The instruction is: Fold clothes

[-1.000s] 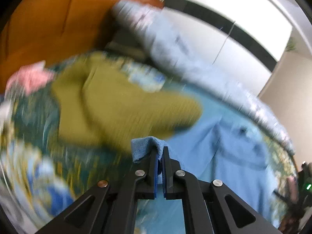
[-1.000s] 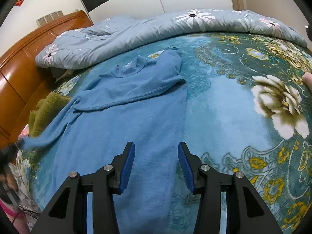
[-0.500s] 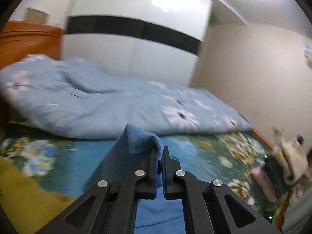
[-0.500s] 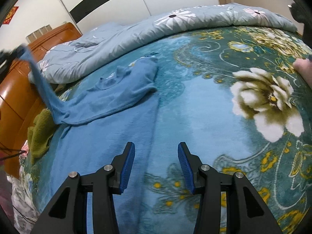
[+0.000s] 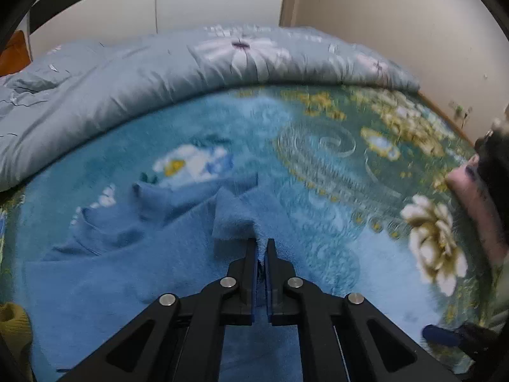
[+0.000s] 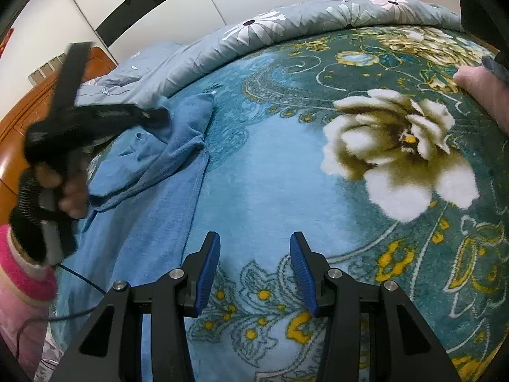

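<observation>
Sleeve folded in over blue sweater (image 5: 133,273), fold barely begun.

Spread flat on the floral bed blanket (image 6: 318,191), just short of the grey quilt (image 5: 127,76). Left tool (image 5: 261,245) pinched tight on the sleeve cuff (image 5: 232,219), above the sweater's chest. Right tool (image 6: 254,264) half-wide, empty, beside the sweater's hem side. Left to do, by the look: other sleeve, body folds.
</observation>
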The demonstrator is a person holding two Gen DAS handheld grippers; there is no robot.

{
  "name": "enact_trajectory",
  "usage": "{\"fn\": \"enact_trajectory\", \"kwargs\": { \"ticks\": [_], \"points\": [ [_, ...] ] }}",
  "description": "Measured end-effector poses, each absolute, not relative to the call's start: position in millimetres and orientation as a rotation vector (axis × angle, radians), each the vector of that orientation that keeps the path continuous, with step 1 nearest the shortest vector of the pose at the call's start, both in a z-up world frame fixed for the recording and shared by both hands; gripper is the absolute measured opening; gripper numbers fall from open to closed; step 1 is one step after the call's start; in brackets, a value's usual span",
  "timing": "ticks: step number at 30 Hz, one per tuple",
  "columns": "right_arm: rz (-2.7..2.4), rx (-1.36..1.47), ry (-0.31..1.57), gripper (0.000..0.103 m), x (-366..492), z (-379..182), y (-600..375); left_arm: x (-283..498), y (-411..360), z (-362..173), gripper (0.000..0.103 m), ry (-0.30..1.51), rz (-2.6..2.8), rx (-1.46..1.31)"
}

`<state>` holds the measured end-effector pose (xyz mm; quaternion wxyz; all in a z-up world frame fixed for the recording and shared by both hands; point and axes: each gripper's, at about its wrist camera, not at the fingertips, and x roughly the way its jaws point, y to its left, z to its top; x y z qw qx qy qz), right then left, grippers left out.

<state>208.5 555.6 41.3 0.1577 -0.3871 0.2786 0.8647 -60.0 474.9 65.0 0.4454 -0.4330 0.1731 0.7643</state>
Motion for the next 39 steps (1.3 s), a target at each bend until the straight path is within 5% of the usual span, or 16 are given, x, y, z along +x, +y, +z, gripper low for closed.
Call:
{"fn": "enact_trajectory", "kwargs": {
  "ticks": [3, 7, 11, 15, 26, 27, 29, 39],
  "points": [
    [2.472, -1.109, 0.783, 0.047, 207.4, 44.3, 555.9, -59.2, 469.9, 62.7, 0.012, 0.376, 1.826, -1.101],
    [2.488, -1.071, 0.796, 0.047, 202.1, 55.6, 557.7, -62.9, 422.1, 91.8, 0.052, 0.255, 1.782, -1.061],
    [2.573, -1.015, 0.834, 0.047, 178.6, 75.4, 558.1, -66.6, 354.0, 111.3, 0.063, 0.333, 2.008, -0.918],
    [2.660, -0.996, 0.856, 0.047, 132.8, 90.5, 559.3, -83.3, 303.2, 87.3, 0.064, 0.520, 2.257, -0.931],
    [2.523, -1.136, 0.979, 0.047, 24.6, 60.5, 576.5, -122.1, 254.0, 40.0, 0.064, 0.390, 2.372, -1.108],
    [2.517, -1.137, 0.986, 0.045, 21.2, 58.4, 576.2, -123.4, 250.8, 39.6, 0.065, 0.384, 2.379, -1.108],
    [2.519, -1.137, 0.985, 0.006, 16.6, 56.1, 572.8, -126.1, 243.7, 38.9, 0.066, 0.342, 2.377, -1.117],
    [2.598, -1.066, 0.997, 0.005, 40.0, 74.0, 569.7, -122.9, 213.4, 34.0, 0.066, 0.223, 2.300, -1.156]
  ]
}}
